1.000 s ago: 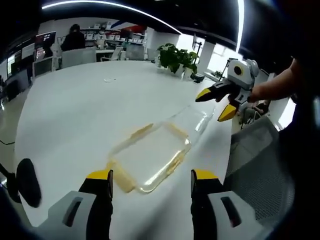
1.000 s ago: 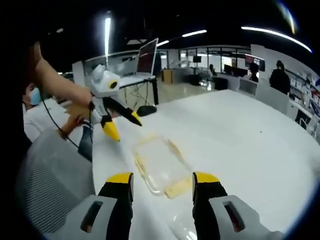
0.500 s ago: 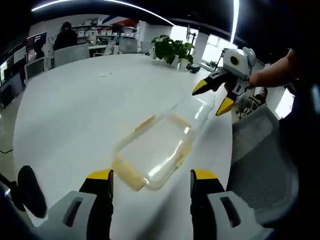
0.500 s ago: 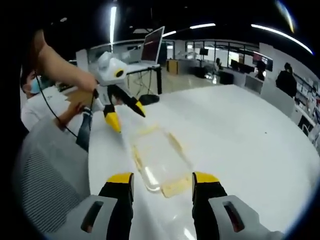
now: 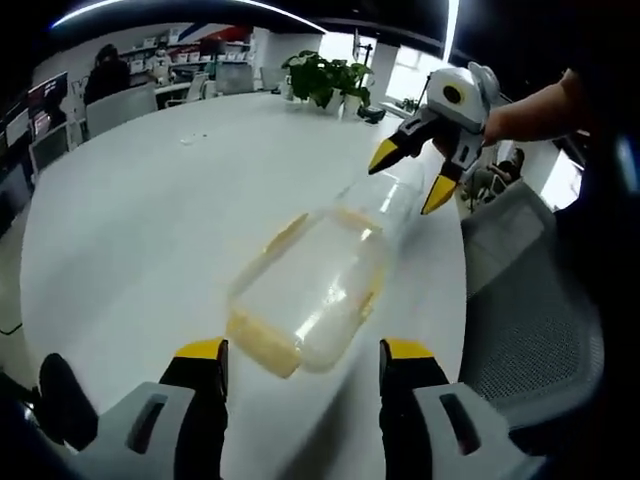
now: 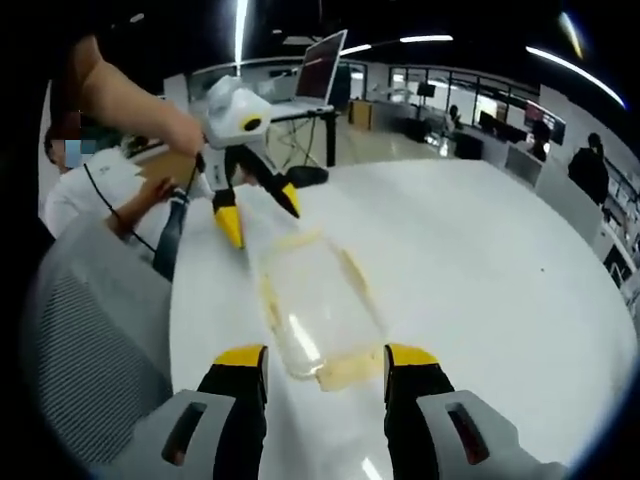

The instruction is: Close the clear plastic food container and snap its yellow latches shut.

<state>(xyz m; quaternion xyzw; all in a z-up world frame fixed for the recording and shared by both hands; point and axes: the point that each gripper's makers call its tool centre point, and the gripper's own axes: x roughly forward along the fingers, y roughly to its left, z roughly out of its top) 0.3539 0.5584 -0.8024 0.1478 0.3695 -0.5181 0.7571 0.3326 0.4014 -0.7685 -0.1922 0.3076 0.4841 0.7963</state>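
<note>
— Left gripper view, left to right?
— White desk (image 5: pixel 130 230), clear container (image 5: pixel 312 285) lying mid-desk with a yellow latch (image 5: pixel 262 343) at its near end, just ahead of the left gripper (image 5: pixel 300 365), fingers (image 5: pixel 205 352) spread, grasping nothing. Right gripper (image 5: pixel 412 175) hangs above the container's far end, fingers parted, empty.
— Right gripper view?
— Grey mesh chair (image 6: pixel 90 340) at left, left gripper (image 6: pixel 258 215) over the far end of the container (image 6: pixel 315 305), right gripper (image 6: pixel 325 365) at the near end, released.
</note>
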